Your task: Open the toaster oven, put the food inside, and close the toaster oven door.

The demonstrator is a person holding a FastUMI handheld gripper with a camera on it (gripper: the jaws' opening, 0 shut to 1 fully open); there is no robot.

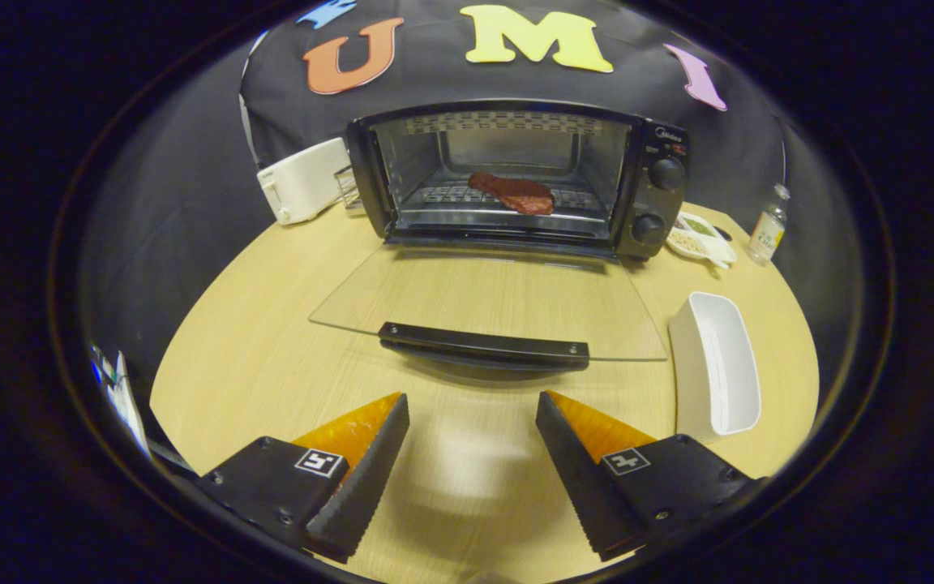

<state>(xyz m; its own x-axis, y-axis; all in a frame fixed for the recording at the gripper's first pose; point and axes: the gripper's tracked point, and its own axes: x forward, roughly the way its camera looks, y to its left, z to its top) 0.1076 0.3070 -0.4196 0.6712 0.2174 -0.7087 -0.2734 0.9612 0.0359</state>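
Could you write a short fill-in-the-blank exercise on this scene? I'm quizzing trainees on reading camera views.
1. The toaster oven door is folded down, so the oven is ____.
2. The piece of meat lies on the ____ inside the oven.
3. The hand-held gripper hovers short of the door handle with its fingers ____, holding nothing.
4. The white dish beside the door holds ____.

Missing words: open; rack; apart; nothing

Black toaster oven (516, 174) stands open, glass door (487, 304) folded flat, reddish meat (513, 193) on its rack.
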